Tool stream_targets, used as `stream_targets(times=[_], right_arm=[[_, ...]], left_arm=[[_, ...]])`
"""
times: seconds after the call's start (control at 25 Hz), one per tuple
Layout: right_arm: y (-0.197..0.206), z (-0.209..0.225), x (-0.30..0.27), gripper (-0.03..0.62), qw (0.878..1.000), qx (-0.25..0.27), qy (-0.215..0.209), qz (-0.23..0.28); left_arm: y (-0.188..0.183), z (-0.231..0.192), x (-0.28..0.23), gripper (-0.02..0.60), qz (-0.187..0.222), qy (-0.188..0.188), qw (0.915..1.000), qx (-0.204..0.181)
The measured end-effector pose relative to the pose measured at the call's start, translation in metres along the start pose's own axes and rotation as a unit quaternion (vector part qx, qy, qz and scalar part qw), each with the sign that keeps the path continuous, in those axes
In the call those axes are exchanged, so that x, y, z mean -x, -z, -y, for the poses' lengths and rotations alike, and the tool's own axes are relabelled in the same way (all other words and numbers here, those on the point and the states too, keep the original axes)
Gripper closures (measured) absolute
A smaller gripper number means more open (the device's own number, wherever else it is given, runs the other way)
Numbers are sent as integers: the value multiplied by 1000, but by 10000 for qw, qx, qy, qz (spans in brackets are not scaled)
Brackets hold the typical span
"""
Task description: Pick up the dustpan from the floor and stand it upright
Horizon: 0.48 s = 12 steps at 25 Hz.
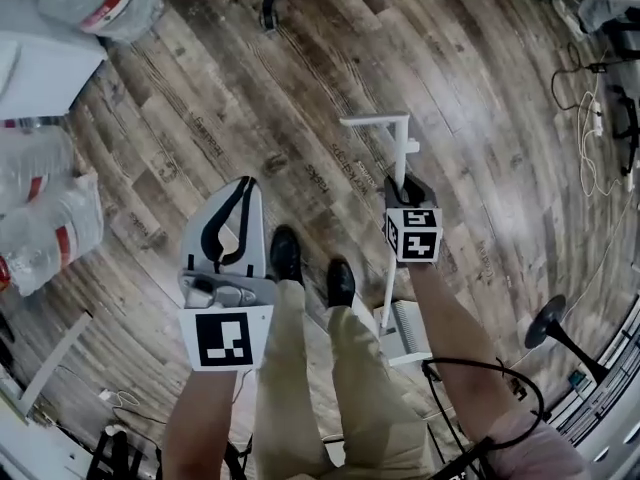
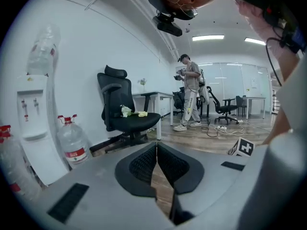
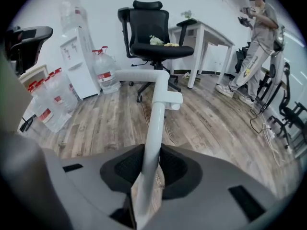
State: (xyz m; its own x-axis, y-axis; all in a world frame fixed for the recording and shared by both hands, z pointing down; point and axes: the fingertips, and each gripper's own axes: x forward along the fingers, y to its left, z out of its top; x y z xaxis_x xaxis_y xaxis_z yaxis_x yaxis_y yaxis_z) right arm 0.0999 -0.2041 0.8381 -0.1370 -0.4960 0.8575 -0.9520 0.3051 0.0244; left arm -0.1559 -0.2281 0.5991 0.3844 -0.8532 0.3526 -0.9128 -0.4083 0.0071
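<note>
The white dustpan has a long pole (image 1: 399, 153) with a bent top bar (image 1: 375, 121). Its ribbed pan (image 1: 407, 333) is low down beside my right leg, and I cannot tell if it touches the floor. My right gripper (image 1: 408, 184) is shut on the pole about a third of the way down. In the right gripper view the pole (image 3: 156, 121) runs up out of the jaws of the right gripper (image 3: 151, 152) to a clip (image 3: 171, 99). My left gripper (image 1: 240, 194) hovers to the left, away from the dustpan. The left gripper (image 2: 156, 146) is shut and holds nothing.
Large water bottles (image 1: 45, 233) lie at the left, with more by a white dispenser (image 3: 76, 56). A black office chair (image 3: 152, 37) and a desk (image 3: 204, 37) stand ahead. Cables (image 1: 590, 138) trail at the right, near a black stand (image 1: 550, 328). A person (image 2: 190, 97) stands far off.
</note>
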Motion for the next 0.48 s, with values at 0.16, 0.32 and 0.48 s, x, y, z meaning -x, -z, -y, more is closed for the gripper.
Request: stream_targets(times=[0.16,0.32,0.48], right_arm=[[-18,8,51,500,9993,-172,55,340],[-34,17,102,503,9973,-255,19,682],[-43,26,148,503,9956,-293,-22,885]], left_arm=[[-52,11,21,567,171,4,9998,-41],[-92,26,44,567,267,-1,9996,-41],[-127,38,68,567,342,-94,9994,7]])
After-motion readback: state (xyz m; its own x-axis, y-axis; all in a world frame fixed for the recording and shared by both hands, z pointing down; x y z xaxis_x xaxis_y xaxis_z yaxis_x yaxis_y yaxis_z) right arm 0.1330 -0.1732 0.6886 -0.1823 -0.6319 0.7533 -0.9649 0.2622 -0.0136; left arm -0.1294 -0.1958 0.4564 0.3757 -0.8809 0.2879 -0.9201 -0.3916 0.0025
